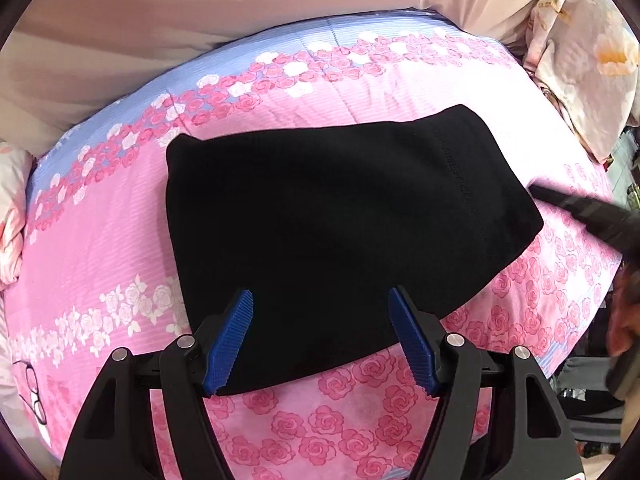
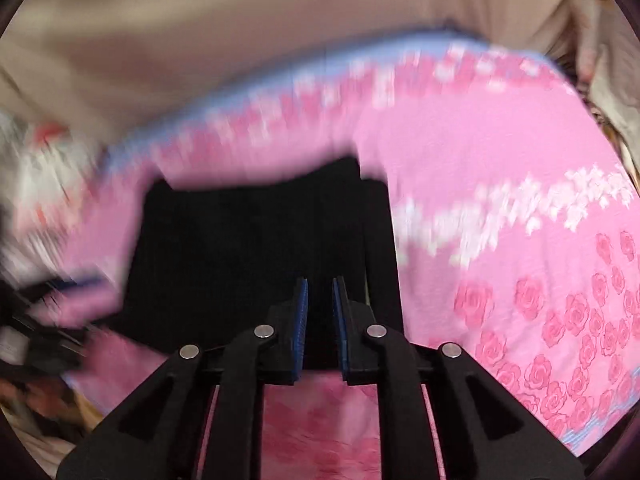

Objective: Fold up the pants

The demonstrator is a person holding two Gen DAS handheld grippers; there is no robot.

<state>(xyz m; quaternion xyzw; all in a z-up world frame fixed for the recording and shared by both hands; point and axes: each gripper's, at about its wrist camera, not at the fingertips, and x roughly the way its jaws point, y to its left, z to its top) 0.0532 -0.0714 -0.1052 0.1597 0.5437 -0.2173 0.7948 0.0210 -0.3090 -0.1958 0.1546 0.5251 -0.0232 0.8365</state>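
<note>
Folded black pants (image 1: 320,220) on rose-print bedspread (image 1: 360,420); no writing legible

We see a pink bedspread (image 1: 120,240) printed with roses, a pale blue band along its far edge. Beige fabric (image 1: 200,12) rises behind it. A floral pillow (image 1: 580,60) sits at the right, eyeglasses (image 1: 34,390) at the left.
</note>
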